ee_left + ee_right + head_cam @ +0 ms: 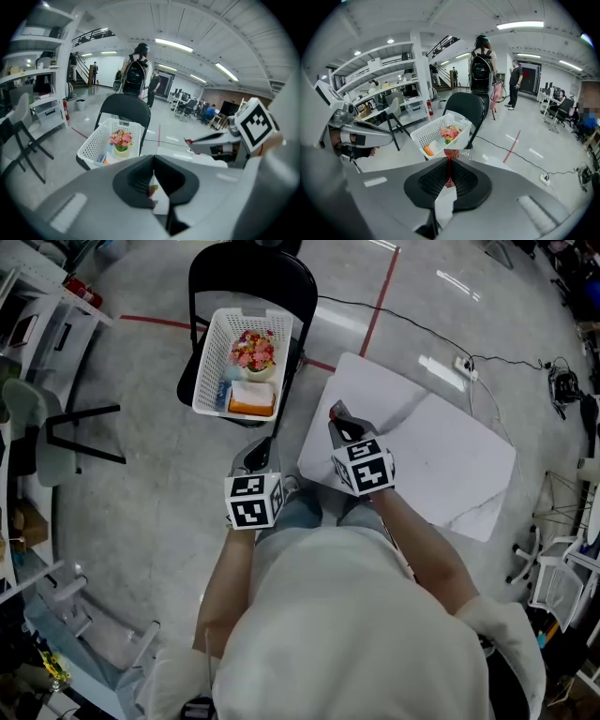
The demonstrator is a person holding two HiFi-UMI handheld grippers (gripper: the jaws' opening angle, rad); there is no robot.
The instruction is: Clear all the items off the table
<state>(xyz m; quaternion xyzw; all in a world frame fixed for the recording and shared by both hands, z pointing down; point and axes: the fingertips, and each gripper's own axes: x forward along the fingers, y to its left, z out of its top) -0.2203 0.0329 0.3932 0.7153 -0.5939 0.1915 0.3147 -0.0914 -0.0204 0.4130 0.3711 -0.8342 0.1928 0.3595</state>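
The white table [450, 474] lies bare in the head view, to the right. To its left a white basket [211, 357] rests on a black chair [248, 273] and holds a pot of pink flowers [253, 351] and an orange-and-white item [251, 401]. My right gripper [336, 416] hovers over the table's near-left corner, shut on a thin red, clear-wrapped item [448, 157]. My left gripper [261, 452] hangs over the floor between table and chair, jaws together, pointing toward the basket [93, 145]. In the right gripper view the basket [436, 131] is straight ahead.
Shelving [379, 79] and a folding chair [56, 432] stand at the left. A cable and power strip [464, 367] lie on the floor beyond the table, near red tape lines [380, 306]. A white chair [562, 568] sits at the right. People [136, 70] stand far behind the chair.
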